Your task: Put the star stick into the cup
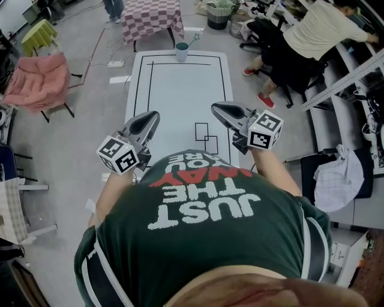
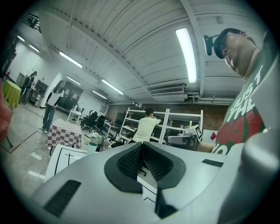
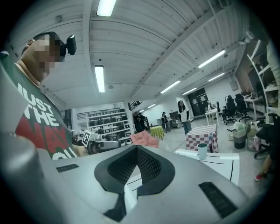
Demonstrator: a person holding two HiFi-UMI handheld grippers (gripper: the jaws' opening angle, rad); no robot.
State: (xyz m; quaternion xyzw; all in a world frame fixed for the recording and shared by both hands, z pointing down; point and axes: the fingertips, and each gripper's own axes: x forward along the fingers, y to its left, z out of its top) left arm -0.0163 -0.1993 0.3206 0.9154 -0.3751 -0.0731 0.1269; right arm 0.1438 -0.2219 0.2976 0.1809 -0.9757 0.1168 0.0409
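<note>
While 1 cup [image 1: 181, 51] stands on the table [image 1: 180, 90] with 1 star stick [image 1: 195, 39] lying just right of it, 2 grippers hover level, well short of the cup. The left gripper [image 1: 152, 116] and right gripper [image 1: 215, 108] both have their jaws pressed together, empty. Only the head view shows the stick; each gripper view shows the cup.

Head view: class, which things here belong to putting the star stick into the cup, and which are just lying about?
Belong to the job: cup; star stick; table; left gripper and right gripper, both shut and empty.

Lying about: checked table; pink chair; power strip; white cloth.
</note>
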